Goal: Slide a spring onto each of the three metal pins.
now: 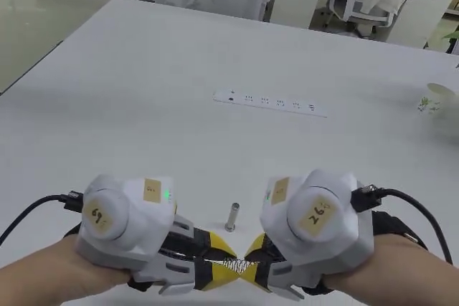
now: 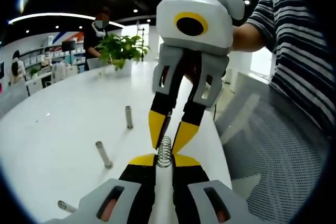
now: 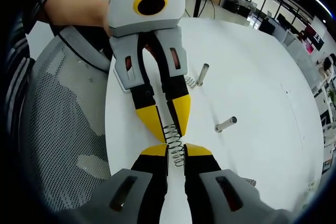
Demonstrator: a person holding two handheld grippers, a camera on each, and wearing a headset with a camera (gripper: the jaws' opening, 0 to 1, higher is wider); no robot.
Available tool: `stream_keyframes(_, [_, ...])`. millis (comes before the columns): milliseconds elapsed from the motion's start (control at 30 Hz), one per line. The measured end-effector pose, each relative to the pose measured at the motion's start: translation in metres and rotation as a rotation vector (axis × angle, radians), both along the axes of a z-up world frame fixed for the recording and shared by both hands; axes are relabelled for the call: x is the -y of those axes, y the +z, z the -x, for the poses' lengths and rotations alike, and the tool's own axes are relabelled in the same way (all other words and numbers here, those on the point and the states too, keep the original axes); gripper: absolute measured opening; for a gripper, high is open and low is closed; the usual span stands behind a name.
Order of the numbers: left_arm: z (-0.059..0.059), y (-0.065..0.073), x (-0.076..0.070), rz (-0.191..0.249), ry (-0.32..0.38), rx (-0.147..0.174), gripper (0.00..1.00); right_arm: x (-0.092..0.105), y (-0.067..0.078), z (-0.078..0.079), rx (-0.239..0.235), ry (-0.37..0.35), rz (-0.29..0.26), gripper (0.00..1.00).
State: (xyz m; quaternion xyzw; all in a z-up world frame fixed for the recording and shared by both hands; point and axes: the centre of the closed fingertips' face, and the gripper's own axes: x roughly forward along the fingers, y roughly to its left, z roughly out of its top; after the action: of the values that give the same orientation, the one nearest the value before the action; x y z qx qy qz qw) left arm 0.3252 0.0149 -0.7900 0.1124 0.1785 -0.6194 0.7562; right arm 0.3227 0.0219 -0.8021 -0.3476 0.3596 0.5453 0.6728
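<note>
At the near edge of the bench [image 1: 215, 55], the left gripper [image 2: 164, 161] and right gripper [image 3: 176, 153] meet tip to tip. Each is pressed onto one end of the spring [image 3: 174, 141], which spans the small gap between them. It looks light, thin-wired and bouncy. A hard squeeze could kink it or flick it away, so hold it by the end coils and leave the bore free. Just beyond stands a pin [image 1: 232, 216], likely stiff, smooth and easily tipped. Farther off lies a power strip [image 1: 272, 102].
</note>
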Motion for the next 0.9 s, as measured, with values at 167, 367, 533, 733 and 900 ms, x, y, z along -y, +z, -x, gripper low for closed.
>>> stream_keyframes(167, [0.0020, 0.0015, -0.0002, 0.005, -0.011, 0.003, 0.02, 0.0002, 0.0009, 0.0007, 0.006, 0.013, -0.008, 0.08])
stream_keyframes(367, [0.0046, 0.0016, -0.0006, 0.004, -0.015, 0.000, 0.02, -0.0005, 0.0013, 0.0030, 0.015, 0.032, -0.012, 0.08])
stream_keyframes(533, [0.0053, 0.0032, -0.0021, 0.008, -0.017, -0.006, 0.02, -0.0021, 0.0020, 0.0036, 0.032, 0.061, -0.021, 0.08])
stream_keyframes(733, [0.0054, 0.0042, -0.0043, 0.006, -0.019, -0.011, 0.02, -0.0041, 0.0025, 0.0041, 0.050, 0.091, -0.024, 0.08])
stream_keyframes(900, [0.0057, 0.0048, -0.0056, 0.007, -0.019, -0.015, 0.02, -0.0044, 0.0020, 0.0036, 0.061, 0.107, -0.024, 0.10])
